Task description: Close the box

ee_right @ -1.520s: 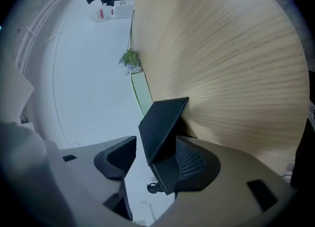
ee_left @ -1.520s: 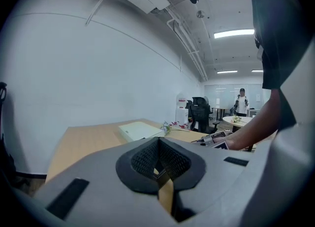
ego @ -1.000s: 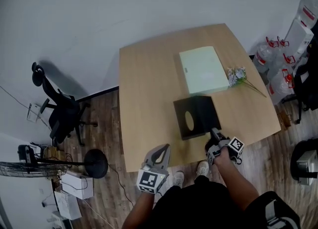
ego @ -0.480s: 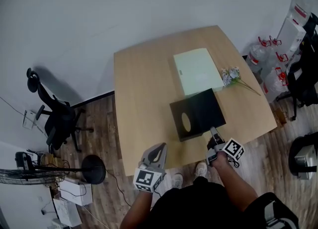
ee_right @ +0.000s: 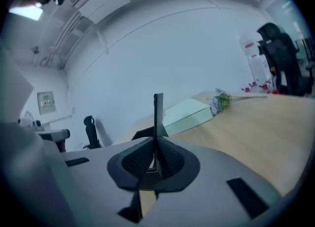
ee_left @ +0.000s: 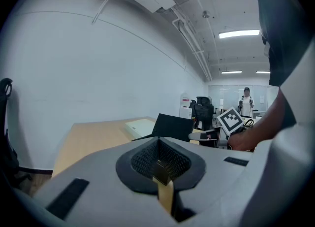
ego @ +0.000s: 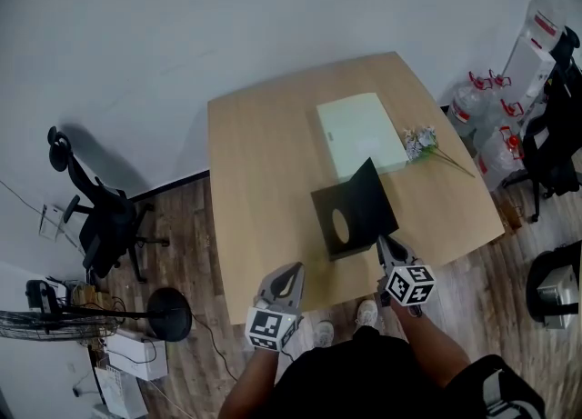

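Note:
A black box lid [ego: 350, 213] with an oval hole rests on the wooden table [ego: 264, 163], its right side lifted so that it tilts. My right gripper [ego: 384, 246] is shut on the lid's near right edge. In the right gripper view the lid [ee_right: 158, 113] stands edge-on between the jaws of that gripper [ee_right: 156, 159]. A pale green box [ego: 362, 133] lies flat just behind the lid. My left gripper [ego: 293, 272] hangs shut and empty off the table's near edge; the left gripper view shows its jaws [ee_left: 160, 164] together and the lid [ee_left: 172, 126] beyond.
A small bunch of flowers [ego: 423, 142] lies right of the green box. Water bottles [ego: 491, 108] stand on the floor at the right. A black office chair [ego: 95, 217] and a fan [ego: 45, 322] are at the left. A person [ee_left: 246, 103] stands far off.
The black lid lay flat a second ago; its right side has now risen into a tilt with the right gripper holding its edge. The left gripper has hardly moved.

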`<state>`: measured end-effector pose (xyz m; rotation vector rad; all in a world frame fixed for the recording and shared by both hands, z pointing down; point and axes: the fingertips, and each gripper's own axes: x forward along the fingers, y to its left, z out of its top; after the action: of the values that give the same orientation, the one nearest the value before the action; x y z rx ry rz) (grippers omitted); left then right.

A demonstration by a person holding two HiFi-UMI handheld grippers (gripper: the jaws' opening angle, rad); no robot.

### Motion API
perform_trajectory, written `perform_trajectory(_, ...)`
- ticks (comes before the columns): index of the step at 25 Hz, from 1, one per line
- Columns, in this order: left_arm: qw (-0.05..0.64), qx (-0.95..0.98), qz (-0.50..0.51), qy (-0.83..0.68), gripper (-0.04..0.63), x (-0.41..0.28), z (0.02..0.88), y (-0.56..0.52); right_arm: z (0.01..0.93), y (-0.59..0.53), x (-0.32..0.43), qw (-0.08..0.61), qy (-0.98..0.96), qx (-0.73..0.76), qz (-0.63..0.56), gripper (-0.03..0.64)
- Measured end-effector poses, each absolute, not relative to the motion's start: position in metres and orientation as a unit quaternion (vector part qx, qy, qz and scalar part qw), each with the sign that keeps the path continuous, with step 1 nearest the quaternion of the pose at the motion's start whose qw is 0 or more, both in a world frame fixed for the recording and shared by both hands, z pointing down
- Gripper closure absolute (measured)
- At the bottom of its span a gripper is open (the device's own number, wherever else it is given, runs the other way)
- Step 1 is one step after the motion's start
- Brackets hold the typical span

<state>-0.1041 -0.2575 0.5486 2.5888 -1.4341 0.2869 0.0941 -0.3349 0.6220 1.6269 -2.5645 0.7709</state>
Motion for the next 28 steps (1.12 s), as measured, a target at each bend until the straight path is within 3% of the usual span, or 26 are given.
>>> perform_trajectory(15,0.093,0.859,0.098,-0.494,0.580,-0.120,0.558,-0.254,0.619,-0.317,0.034,0.263,-0.848,0.446,-0.108,0.578)
perform_trajectory(24,0.101,0.850,0.100,-0.508,0.580,-0.134,0.561,-0.251,0.645,-0.308,0.011,0.369,-0.815,0.361,-0.265,0.561)
perform_trajectory(28,0.102,0.848,0.099,-0.510,0.580,-0.139,0.560,-0.247,0.646,-0.304,0.007,0.370,-0.816,0.340,-0.285,0.548)
